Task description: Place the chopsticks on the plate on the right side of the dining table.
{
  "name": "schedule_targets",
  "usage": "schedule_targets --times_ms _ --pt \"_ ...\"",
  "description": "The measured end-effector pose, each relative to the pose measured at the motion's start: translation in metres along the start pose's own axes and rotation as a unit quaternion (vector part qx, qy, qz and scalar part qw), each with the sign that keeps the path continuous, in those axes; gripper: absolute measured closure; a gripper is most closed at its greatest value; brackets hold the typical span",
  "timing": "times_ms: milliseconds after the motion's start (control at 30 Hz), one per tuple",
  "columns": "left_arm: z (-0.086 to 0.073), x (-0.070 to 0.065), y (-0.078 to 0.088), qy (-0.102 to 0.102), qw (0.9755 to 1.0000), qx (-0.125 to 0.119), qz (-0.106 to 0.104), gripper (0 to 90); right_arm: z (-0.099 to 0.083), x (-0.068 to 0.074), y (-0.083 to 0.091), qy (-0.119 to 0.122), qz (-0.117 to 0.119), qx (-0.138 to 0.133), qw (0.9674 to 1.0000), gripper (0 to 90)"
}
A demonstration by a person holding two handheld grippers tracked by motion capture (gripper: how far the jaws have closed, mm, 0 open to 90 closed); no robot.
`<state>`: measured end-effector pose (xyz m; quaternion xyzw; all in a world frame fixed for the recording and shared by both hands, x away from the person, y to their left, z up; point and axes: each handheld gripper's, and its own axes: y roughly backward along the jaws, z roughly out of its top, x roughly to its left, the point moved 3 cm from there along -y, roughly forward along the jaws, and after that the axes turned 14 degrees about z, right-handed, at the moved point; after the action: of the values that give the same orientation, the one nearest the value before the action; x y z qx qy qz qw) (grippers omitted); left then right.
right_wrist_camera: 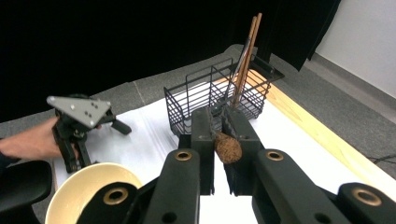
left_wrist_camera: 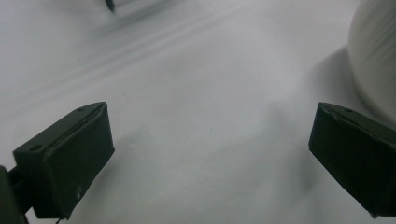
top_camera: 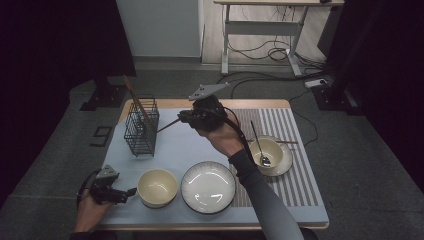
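No brand, label or writing can be read on anything here. The right gripper (top_camera: 186, 119) is held above the middle of the pale mat (top_camera: 175, 147), its jaws closed on a thin brown wooden stick (top_camera: 168, 125) whose rough, rounded butt end (right_wrist_camera: 227, 147) shows between the black pads in the right gripper view. The stick slants away from the jaws toward the black wire basket (top_camera: 141, 127), which stands just ahead of the gripper near the mat's far left corner and already has two long wooden chopsticks (right_wrist_camera: 245, 58) leaning upright in it. Between jaws and basket lies a short stretch of bare mat. The left gripper (top_camera: 116, 194) rests low at the mat's near left edge with its jaws standing wide apart and nothing between them; smooth white mat lies under it, and the ribbed outer wall of a cream bowl (top_camera: 158, 187) is just beside its right jaw. Behind the right gripper, toward the person, sit a glossy round plate (top_camera: 208, 186) and a second bowl (top_camera: 267, 152) with a metal spoon (top_camera: 260, 145) on a striped mat (top_camera: 295, 165).
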<state>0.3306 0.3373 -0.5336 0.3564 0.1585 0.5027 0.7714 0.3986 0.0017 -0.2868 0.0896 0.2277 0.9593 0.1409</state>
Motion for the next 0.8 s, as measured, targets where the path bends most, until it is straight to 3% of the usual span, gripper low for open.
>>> schedule_targets --times_ms 133,467,667,800 --pt "0.004 0.003 0.007 0.008 0.9999 -0.011 -0.004 0.0 -0.007 -0.001 0.002 -0.002 0.0 0.0 1.0 83.2" --pt "0.02 0.01 0.03 0.006 0.9993 -0.036 -0.013 2.0 -0.023 0.001 0.006 0.004 0.008 -0.008 0.9999 83.2" --pt "0.04 0.013 0.05 -0.015 0.998 -0.061 -0.009 7.3 -0.032 0.001 0.006 0.0 0.016 -0.009 0.9998 83.2" --pt "0.055 0.014 0.061 -0.024 0.9965 -0.078 -0.019 11.4 -0.036 0.002 0.004 -0.001 0.022 -0.01 0.9997 83.2"
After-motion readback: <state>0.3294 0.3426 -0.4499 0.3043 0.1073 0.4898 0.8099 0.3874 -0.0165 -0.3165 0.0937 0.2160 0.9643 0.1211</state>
